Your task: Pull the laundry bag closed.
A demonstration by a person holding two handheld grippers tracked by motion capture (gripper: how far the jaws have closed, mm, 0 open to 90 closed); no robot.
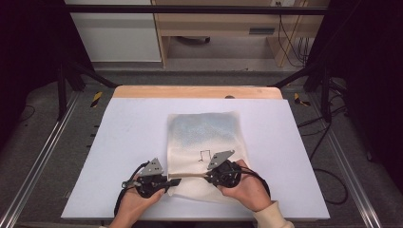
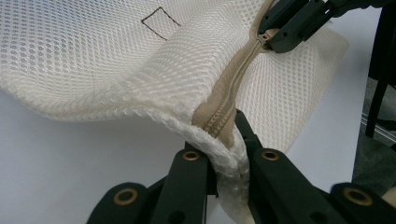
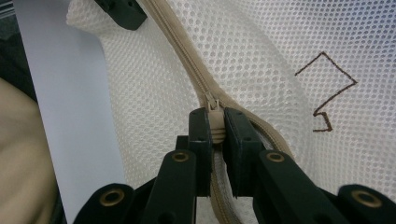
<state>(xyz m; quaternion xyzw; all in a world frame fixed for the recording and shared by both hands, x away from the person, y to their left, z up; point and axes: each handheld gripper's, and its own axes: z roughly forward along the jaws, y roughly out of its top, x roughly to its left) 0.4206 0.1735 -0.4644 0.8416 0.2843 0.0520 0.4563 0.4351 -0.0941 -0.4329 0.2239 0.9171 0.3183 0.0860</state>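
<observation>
The mesh laundry bag (image 1: 204,142) lies flat near the middle of the white table (image 1: 119,142), its zippered edge toward you at six o'clock, and that beige zipper (image 2: 229,88) is the item under work. In the right gripper view the zipper pull (image 3: 215,122) sits clamped between the two black jaws of your right gripper (image 3: 215,140), with closed teeth running away toward eleven o'clock and a parted track showing behind the pull, toward five o'clock; I judge the bag to be partly zipped, though which way you intend to run the slider cannot be settled from this. Your left gripper (image 2: 229,154) is clenched on the bag's corner seam, right where the zipper tape ends, and that corner is lifted slightly off the table. The placement appears deliberate: the left grip anchors the end of the track and keeps the tape taut and straight, so the slider should travel without bunching the soft mesh. In the high view the two grippers face each other along the near edge, left gripper at about seven o'clock of the bag and right gripper at about five o'clock, the zipper stretched between them. A brown stitched mark (image 3: 329,91) lies on the mesh at two o'clock from the pull, well clear of the track. Keep the tension even; slack mesh beside the slider could snag.
</observation>
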